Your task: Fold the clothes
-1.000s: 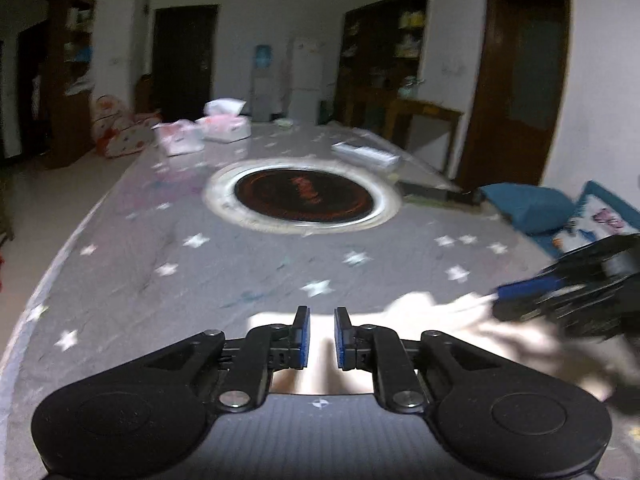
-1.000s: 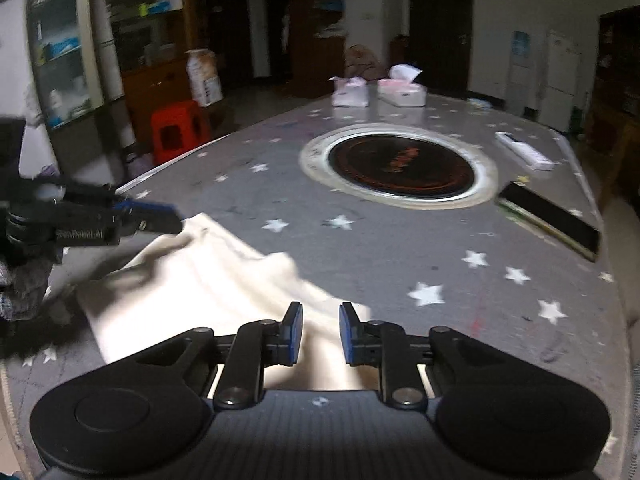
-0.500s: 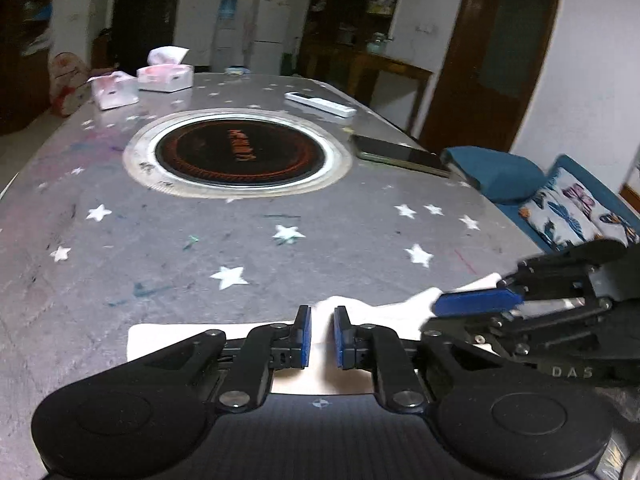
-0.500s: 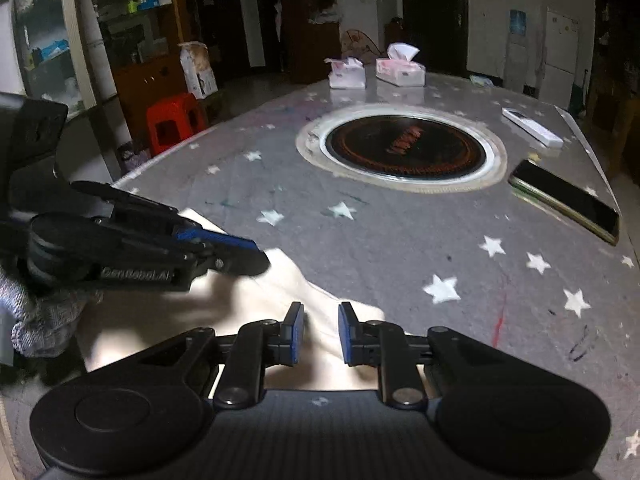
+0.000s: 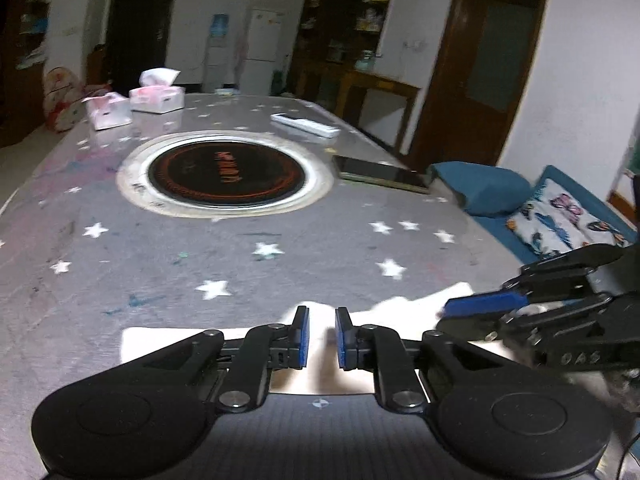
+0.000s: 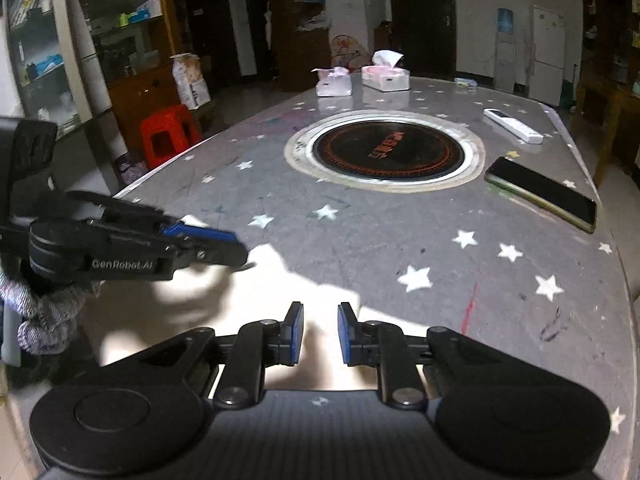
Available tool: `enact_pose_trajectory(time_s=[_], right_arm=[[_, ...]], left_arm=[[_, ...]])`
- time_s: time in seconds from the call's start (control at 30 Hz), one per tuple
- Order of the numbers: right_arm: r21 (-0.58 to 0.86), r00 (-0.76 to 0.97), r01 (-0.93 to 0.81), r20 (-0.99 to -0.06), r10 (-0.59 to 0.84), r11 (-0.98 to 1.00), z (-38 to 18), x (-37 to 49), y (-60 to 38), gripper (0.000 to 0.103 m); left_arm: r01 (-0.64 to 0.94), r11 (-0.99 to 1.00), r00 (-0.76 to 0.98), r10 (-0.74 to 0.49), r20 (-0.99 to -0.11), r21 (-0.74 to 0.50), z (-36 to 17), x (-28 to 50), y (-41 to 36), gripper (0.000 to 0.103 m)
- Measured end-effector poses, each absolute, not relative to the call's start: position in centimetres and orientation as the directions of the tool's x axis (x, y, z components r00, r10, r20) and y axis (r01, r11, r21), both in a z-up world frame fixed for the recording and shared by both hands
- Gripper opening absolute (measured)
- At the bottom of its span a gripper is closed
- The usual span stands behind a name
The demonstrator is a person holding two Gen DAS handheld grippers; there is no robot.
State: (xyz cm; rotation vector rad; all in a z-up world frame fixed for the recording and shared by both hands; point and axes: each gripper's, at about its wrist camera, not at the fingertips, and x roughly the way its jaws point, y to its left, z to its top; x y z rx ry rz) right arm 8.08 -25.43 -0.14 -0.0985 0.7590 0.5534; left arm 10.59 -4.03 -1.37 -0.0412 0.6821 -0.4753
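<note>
So both grippers have swung in close together over the cloth [image 6: 256,312], which lies pale and flat at the near edge of the table [image 5: 160,248]. A second ago they were further apart, with the cloth spread wider toward the left. Left gripper [image 5: 321,338] and right gripper [image 6: 319,334] each show just a narrow gap, and I can't see any fabric pinched between the pads. Looks to me like one fold was just laid down and they're lining up for the next grab.
</note>
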Motion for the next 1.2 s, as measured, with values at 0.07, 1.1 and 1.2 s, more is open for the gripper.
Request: enact_pose_trajectory(time_s=[0.07,1.1,1.2], right_arm=[[0.105,0.581,-0.522,-0.683,0.443,0.847,-0.4,7.4,-25.2,0.016],[0.061,0.620,-0.464,-0.691,0.373,0.884,-0.5,7.6,-28.4,0.010],[0.042,0.607,-0.505,-0.693,0.390,0.862,0.5,5.6,-28.8,0.010]], left_arm=[[0.420,0.890,0.668,-0.434,-0.604,-0.176,-1.7,10.5,-4.8,0.015],[0.416,0.889,0.663,-0.441,-0.605,-0.191,-1.4,9.4,-5.7,0.015],[0.469,0.863,0.649,-0.480,-0.590,-0.186,-0.7,7.1,-6.3,0.015]])
